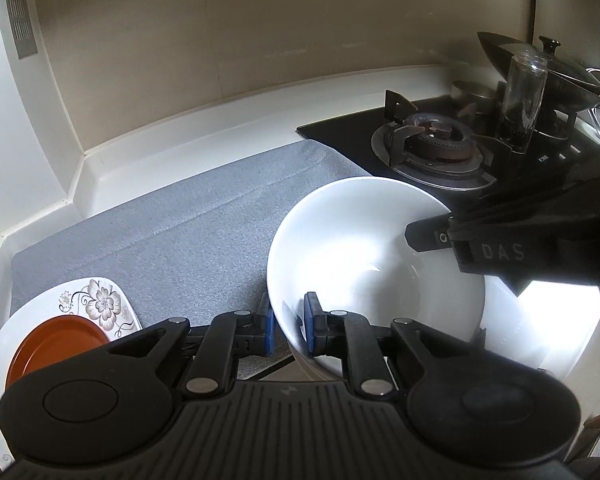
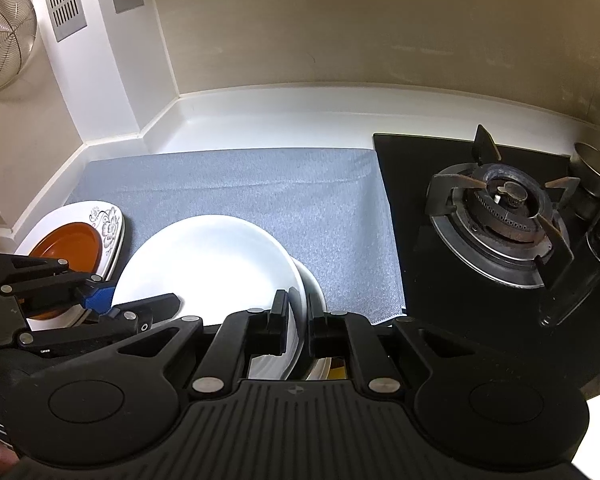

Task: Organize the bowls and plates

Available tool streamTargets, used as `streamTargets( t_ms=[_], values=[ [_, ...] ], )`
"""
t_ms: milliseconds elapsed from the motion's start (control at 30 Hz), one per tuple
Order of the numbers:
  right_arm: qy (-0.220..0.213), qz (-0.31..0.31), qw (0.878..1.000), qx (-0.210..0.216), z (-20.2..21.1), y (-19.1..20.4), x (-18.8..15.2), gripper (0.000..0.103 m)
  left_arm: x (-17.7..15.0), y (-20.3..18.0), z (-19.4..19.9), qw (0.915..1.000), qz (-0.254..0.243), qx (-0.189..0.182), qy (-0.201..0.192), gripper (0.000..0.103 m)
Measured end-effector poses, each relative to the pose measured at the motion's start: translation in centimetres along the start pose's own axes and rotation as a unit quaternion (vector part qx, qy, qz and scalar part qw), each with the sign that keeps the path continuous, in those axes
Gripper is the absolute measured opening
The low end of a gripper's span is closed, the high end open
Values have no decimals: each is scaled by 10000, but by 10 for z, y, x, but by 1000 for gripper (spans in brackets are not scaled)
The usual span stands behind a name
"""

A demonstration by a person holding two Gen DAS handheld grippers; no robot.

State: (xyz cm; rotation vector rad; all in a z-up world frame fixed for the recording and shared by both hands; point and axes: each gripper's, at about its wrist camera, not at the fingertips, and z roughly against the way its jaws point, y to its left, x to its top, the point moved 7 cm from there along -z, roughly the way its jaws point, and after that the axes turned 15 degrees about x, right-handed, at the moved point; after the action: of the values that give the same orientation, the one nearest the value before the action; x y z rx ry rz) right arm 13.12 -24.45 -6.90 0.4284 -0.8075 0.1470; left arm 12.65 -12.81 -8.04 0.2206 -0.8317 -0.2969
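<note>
Left wrist view: both claws tilt downward, left claw (image 1: 290, 326) and right claw (image 2: 298, 320) each pinching the white bowl's (image 1: 364, 232) rim.

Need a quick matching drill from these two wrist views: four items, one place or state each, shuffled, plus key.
Items:
1. white bowl
2. orange plate
3. floral plate
4. glass bottle

Matches:
A. standing on the black hob
B. rim pinched by both grippers
C. under the orange one
D. top of the left stack

Pairs: 1-B, 2-D, 3-C, 4-A
</note>
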Motion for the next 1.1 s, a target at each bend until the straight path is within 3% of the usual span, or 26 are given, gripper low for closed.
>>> streamTargets(
  t_ms=[700, 1100],
  values=[
    [-465, 130, 9987, 154, 6, -1, -8, 11, -2, -1, 5, 9999, -39, 78, -117, 16],
    [-801, 971, 9920, -125, 9, 12, -16, 12, -2, 7, 0, 9996, 272, -92, 49, 14]
  ],
)
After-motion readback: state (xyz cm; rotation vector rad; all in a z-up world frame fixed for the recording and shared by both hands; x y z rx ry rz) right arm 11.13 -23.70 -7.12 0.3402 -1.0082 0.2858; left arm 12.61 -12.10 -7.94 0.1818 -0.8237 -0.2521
